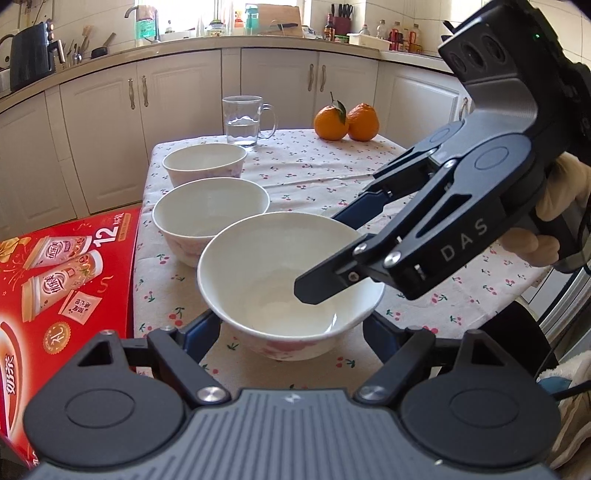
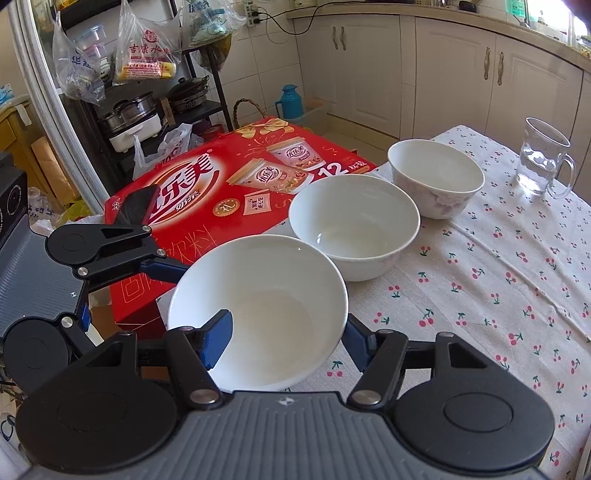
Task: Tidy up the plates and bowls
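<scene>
Nearest bowl (image 2: 266, 310) (white) straddled at rim by right gripper (image 2: 284, 341); left gripper (image 1: 291, 328) beside

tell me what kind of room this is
Most likely a home kitchen: a countertop with a knife block runs above white cabinets, and three bowls sit on a table with a cherry-print tablecloth.

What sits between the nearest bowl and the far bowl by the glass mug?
The middle bowl sits between the nearest bowl and far bowl, clearest in the right wrist view.
</scene>
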Tool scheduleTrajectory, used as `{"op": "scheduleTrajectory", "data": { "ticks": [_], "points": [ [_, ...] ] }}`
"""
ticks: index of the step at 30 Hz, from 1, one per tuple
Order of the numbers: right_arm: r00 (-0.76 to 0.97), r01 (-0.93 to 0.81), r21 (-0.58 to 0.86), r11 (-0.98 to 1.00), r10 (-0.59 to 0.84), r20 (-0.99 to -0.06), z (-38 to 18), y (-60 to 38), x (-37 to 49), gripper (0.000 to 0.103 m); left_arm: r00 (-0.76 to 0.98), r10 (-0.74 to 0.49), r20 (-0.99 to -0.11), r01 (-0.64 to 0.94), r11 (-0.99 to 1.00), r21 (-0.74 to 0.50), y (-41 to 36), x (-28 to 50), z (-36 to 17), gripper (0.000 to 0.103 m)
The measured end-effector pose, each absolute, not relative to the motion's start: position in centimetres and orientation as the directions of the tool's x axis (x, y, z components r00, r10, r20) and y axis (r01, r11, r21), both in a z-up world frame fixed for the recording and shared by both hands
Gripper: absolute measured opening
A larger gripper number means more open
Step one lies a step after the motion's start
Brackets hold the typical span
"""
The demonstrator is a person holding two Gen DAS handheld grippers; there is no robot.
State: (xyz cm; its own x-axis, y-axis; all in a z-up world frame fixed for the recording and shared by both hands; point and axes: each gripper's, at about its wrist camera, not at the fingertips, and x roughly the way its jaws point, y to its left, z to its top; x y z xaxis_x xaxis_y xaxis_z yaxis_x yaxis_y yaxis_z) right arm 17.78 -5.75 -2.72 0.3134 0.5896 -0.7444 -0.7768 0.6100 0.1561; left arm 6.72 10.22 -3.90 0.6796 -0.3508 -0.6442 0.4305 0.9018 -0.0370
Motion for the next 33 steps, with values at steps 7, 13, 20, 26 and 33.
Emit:
{"op": "scheduleTrajectory", "data": {
  "ticks": [7,13,20,26,33],
  "points": [
    [0.352,-0.737,0.157,0.658,0.572,-0.741,-2.6,-8.5,17.5,0.07,0.656,-0.401,-0.639,0.491,0.87,-0.043,8.2,7.5,-3.7,0.084],
    [0.394,-0.7,0.15,0.699,0.552,-0.735,-2.6,-10.8,17.5,0.07,0.643,-0.437,-0.629,0.535,0.844,-0.039,6.5,8.2,-3.7,0.084],
    [0.442,-0.654,0.135,0.744,0.521,-0.73,-2.6,-13.4,17.5,0.07,0.619,-0.477,-0.624,0.585,0.81,-0.038,4.3,9.3,-4.0,0.084],
    [0.476,-0.607,0.137,0.783,0.496,-0.726,-2.7,-15.6,17.8,0.07,0.597,-0.508,-0.621,0.629,0.777,-0.031,2.3,10.4,-4.2,0.084],
    [0.503,-0.563,0.131,0.816,0.464,-0.729,-3.0,-17.6,18.2,0.07,0.571,-0.533,-0.624,0.659,0.751,-0.038,0.7,11.7,-4.8,0.084]
  ]
}}
